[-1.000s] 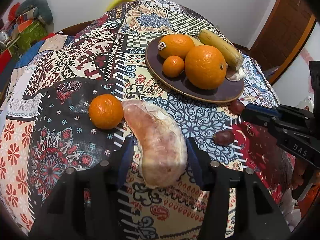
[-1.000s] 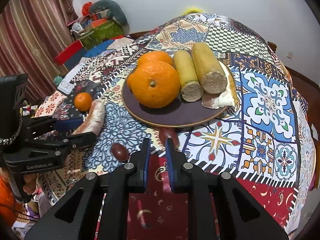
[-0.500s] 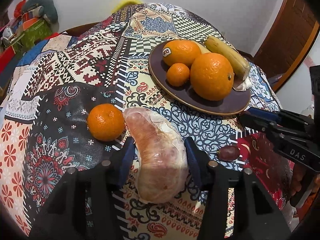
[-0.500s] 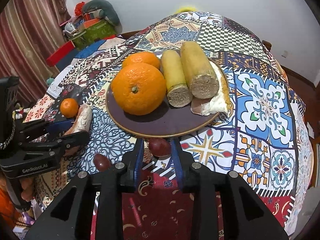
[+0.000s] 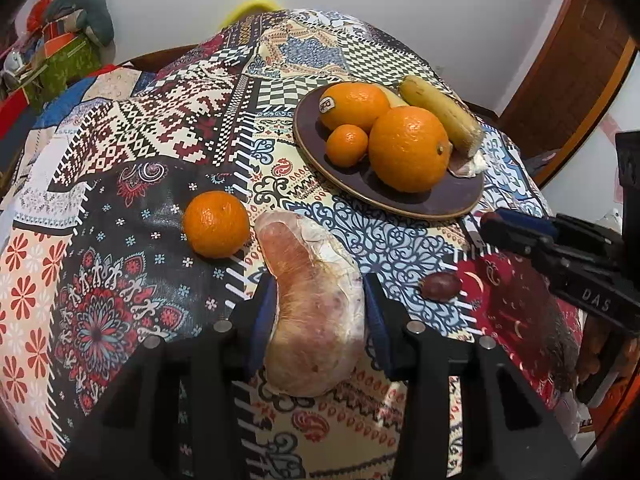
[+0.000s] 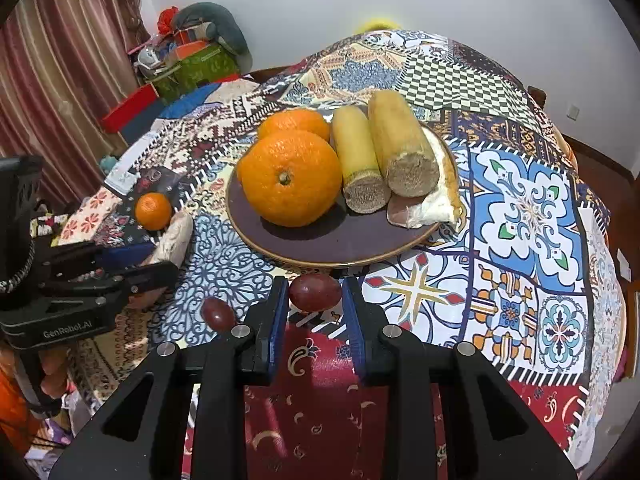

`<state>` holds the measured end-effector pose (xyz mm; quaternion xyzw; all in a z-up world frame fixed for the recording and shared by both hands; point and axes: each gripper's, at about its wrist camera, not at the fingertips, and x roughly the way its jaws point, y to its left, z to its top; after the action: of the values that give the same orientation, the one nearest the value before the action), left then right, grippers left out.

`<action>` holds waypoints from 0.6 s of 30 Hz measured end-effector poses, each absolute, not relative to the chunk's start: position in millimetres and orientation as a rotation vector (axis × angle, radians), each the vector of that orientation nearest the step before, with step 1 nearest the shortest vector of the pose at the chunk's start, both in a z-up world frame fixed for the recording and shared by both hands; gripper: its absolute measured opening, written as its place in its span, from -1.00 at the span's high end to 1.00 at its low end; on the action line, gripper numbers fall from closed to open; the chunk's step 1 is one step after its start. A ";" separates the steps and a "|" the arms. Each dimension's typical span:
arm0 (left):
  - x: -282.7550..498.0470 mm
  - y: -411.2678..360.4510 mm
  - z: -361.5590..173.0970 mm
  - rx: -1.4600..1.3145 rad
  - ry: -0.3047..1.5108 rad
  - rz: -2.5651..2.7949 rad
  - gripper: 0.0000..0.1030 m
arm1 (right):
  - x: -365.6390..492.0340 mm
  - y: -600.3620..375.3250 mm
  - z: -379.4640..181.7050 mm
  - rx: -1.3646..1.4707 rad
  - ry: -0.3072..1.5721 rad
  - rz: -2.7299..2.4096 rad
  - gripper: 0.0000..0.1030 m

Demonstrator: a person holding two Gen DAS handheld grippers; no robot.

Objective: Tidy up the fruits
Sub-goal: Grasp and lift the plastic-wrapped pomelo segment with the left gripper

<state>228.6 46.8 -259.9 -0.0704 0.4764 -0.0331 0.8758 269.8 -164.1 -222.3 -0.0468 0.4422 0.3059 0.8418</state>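
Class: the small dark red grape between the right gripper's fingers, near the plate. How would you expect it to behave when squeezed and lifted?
The grape looks round and smooth, so it may roll or slip from the right gripper. Its glossy skin suggests it is soft and could bruise under a hard squeeze. It is small beside the oranges, so probably light.

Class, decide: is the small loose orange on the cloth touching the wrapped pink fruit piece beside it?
Apart. The left wrist view shows a strip of patterned cloth between the small orange and the wrapped fruit piece. The right wrist view is too small to tell.
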 end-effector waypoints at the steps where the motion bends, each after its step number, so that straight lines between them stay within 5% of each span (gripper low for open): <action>1: 226.2 46.1 -257.9 -0.140 0.991 -0.068 0.16 | 269.3 -165.2 -220.1 -0.097 0.930 0.645 0.51; 13: 220.6 33.0 -214.6 -0.118 0.895 -0.092 0.17 | 263.9 -175.4 -193.9 -0.081 0.863 0.634 0.51; 15: 225.2 30.1 -205.8 -0.119 0.875 -0.112 0.65 | 264.9 -176.8 -190.0 -0.074 0.854 0.632 0.51; 18: 236.7 27.8 -195.3 -0.124 0.857 -0.131 0.74 | 268.7 -180.5 -183.6 -0.068 0.835 0.622 0.51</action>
<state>236.7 27.8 -195.3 -0.0602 0.4149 -0.0636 0.9056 268.7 -180.5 -183.6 -0.0326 0.3989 0.2970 0.8670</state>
